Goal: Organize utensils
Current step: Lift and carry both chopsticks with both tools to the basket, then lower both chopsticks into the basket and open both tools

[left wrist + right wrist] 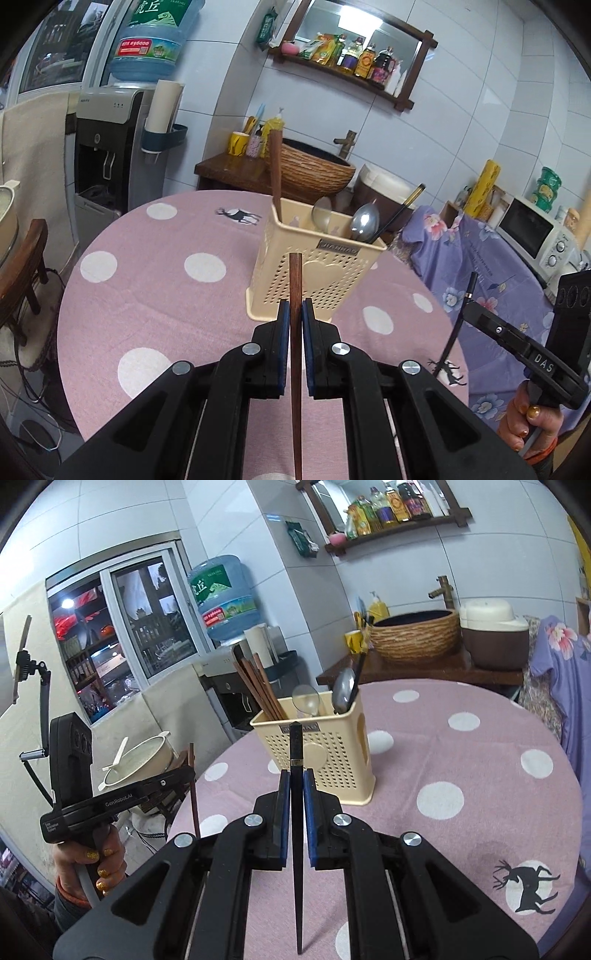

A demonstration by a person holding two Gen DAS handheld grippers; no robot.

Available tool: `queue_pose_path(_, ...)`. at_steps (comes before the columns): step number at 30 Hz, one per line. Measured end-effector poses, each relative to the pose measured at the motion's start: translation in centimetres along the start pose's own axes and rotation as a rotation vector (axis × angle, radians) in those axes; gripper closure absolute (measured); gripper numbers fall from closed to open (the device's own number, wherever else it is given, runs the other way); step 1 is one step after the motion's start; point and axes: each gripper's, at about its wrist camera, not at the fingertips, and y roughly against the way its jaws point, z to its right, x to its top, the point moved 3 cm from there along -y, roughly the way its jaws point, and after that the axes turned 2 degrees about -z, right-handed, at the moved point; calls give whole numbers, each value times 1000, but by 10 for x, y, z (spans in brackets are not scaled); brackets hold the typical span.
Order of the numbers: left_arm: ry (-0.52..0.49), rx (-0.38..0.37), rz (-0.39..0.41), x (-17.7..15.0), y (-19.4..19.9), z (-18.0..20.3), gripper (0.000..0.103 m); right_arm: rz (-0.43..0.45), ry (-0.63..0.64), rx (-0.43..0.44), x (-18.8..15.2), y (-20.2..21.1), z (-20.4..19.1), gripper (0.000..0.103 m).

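Gripping a brown wooden chopstick (295, 295) between closed jaws, the left gripper (295, 314) hovers just in front of the cream utensil basket (317, 273) on the pink dotted tablecloth (147, 288). Beside it, the right gripper (295, 786) clamps a black chopstick (296, 753), also before the basket, which holds spoons (343, 690) and brown chopsticks (258, 686).

left wrist: faces utensil holder (317, 266) from near; right wrist: same holder, from its other side

walls: white tile (461, 122) | window (147, 627) | wooden shelf (351, 79)
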Motion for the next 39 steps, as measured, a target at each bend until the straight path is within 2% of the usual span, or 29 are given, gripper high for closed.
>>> queue_pose_path(10,-54,-28,51,22,13,17,95,36,48,15,24,2,-13,95)
queue_pose_path(17,-81,-46,96,55,19,27,95,45,112,8,56,-2,-26,95)
queue_pose_path(21,-103,-44,147,87,28,36,95,57,133,16,86,-2,-32,95)
queue_pose_path(25,-119,-56,207,126,42,48,95,107,144,37,135,7,-42,95)
queue_pose_path(30,-111,-1,266,173,38,53,95,190,188,-25,187,6,-55,95)
queue_pose_path(32,-105,59,296,185,29,51,95,212,199,-52,198,-1,-56,95)
queue_pose_path(35,-88,84,283,189,7,44,95,215,207,-91,201,-22,-49,95)
queue_pose_path(39,-71,99,226,173,-20,33,95,154,179,-116,182,-54,-31,95)
